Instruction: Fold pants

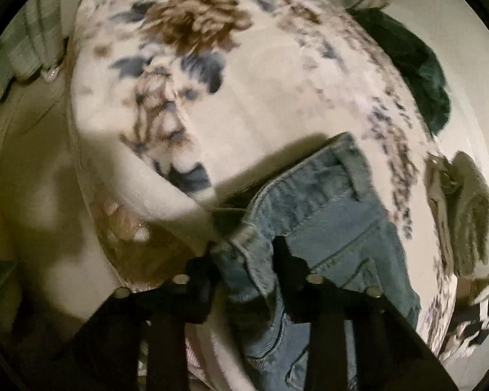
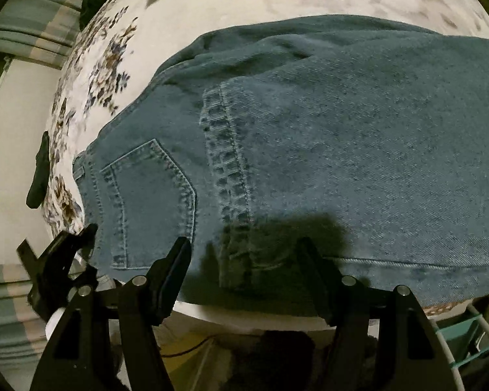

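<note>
i see the jeans [image 2: 309,150] lying folded on the floral blanket [image 1: 260,75], at its near edge. a dark green cloth [image 1: 417,75] lies on the blanket's far side. my left gripper [image 1: 244,260] pinches the waistband; my right gripper [image 2: 244,260] is spread wide, holding nothing. only the right view shows the back pocket [image 2: 150,202].

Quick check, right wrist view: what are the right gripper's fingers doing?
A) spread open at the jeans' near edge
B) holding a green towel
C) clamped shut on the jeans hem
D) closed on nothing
A: the right gripper has its fingers wide apart, with the near edge of the jeans between them, nothing pinched.
</note>
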